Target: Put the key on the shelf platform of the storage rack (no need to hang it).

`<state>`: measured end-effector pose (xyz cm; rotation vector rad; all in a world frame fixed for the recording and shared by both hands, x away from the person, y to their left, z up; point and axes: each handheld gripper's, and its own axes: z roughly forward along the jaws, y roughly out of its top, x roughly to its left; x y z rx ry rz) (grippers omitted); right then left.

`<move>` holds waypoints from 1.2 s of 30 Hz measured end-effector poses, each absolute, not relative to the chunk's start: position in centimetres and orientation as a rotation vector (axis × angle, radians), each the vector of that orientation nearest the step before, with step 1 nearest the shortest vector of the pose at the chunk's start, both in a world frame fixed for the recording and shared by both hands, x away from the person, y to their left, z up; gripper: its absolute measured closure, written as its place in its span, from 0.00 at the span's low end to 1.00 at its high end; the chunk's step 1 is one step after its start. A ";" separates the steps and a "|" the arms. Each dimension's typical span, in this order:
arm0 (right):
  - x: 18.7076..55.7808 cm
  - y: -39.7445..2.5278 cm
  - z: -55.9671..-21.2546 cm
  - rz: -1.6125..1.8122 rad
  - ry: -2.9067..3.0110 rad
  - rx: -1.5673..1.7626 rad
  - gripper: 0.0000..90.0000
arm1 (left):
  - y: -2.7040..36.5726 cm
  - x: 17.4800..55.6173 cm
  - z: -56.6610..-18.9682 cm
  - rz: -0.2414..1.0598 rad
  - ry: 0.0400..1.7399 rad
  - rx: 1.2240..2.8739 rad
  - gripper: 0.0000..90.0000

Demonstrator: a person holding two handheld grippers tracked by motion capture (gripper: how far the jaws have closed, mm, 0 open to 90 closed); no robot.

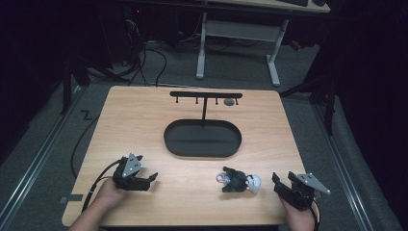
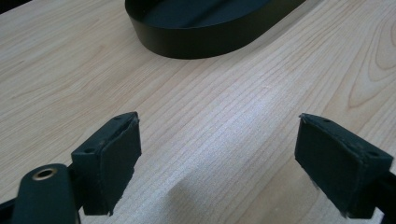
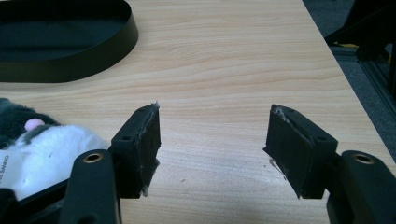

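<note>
The plush toy [image 1: 238, 181] lies between the tray [image 1: 202, 150] and the table's [image 1: 144, 120] near edge.

Room, dim, lit mainly over the work surface. Light wood-grain table [image 1: 144, 120], rounded corners, standing on grey carpeted floor [image 1: 231, 72]. Metal rails [image 1: 33, 163] run along the floor on either side. Behind: second desk with white legs [image 1: 202, 48] and pale top, cables [image 1: 149, 57] trailing beneath. Dark frames and stands [image 1: 72, 72] at both sides; surroundings beyond in near blackness.
</note>
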<state>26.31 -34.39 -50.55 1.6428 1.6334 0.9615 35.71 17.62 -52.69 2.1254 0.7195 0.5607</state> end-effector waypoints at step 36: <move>26.8 -33.5 -51.4 0.897 1.765 1.631 0.38 | 17.6 35.7 -52.7 0.559 0.719 2.128 0.17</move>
